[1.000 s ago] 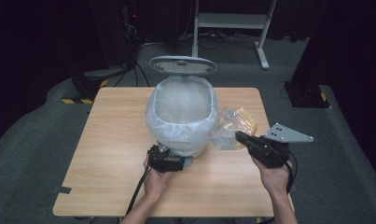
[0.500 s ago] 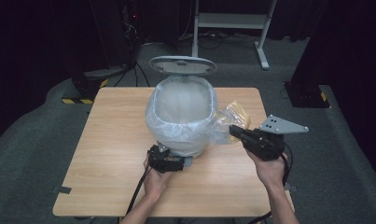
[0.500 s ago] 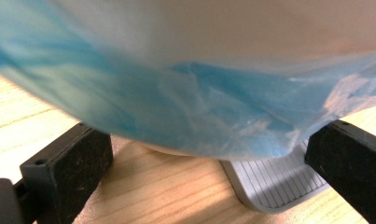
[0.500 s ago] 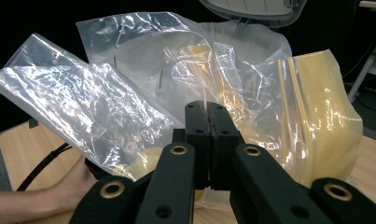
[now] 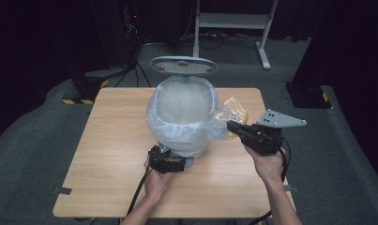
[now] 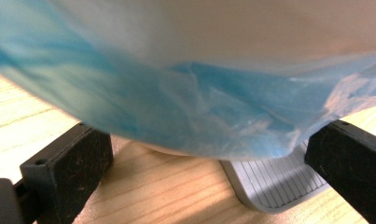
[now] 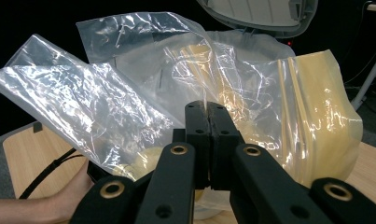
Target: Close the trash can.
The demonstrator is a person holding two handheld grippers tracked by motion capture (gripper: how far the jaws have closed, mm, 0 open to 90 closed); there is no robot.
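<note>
My right gripper [image 5: 231, 126] pinched crumpled clear plastic bags [image 7: 129, 107] beside the lined pedal bin [image 5: 182, 117] at the table's [image 5: 111, 140] middle. My left gripper [image 5: 170, 159], jaws wide, sat at the bin's base.

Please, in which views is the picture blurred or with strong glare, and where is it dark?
Left gripper view: the bin liner is too close, a soft blue blur; the pedal is sharper. Right gripper view: bright glare on the crinkled clear bags. High view: the table is lit evenly, the room behind is nearly black.
</note>
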